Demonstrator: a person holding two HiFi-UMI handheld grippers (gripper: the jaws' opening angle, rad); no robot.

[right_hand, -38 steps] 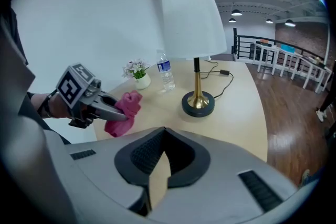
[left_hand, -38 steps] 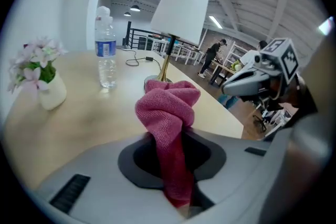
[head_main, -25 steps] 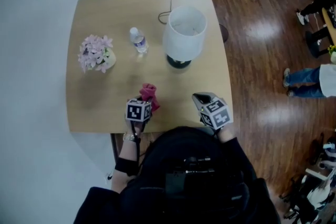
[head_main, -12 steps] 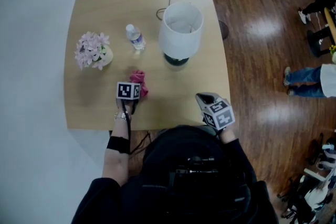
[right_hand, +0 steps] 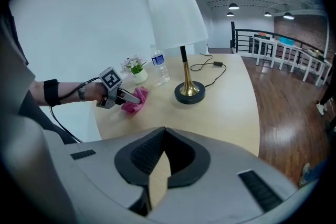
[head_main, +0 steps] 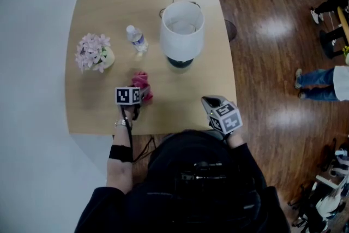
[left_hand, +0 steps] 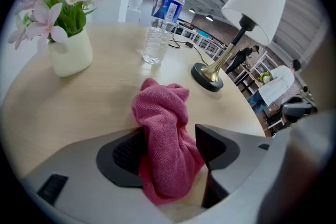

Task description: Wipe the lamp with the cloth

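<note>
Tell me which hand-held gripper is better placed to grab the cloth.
The left hand-held gripper: its jaws have just been opening with the cloth between them; the right hand-held gripper is shut, away from it.

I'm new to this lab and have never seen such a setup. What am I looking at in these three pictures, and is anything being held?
There is no robot here: a person holds a two-jaw gripper in each hand. One picture comes from a camera on the person's head and looks down on the table. The other two come from cameras riding on each gripper, looking along its jaws.

On the wooden table stand a white-shaded lamp, a water bottle and a pot of pink flowers. A pink cloth lies nearer the person.

The left gripper has just been opening its jaws. The cloth sits between them, resting against one pad but not squeezed. The right gripper is shut and empty, near the table's front edge.
</note>
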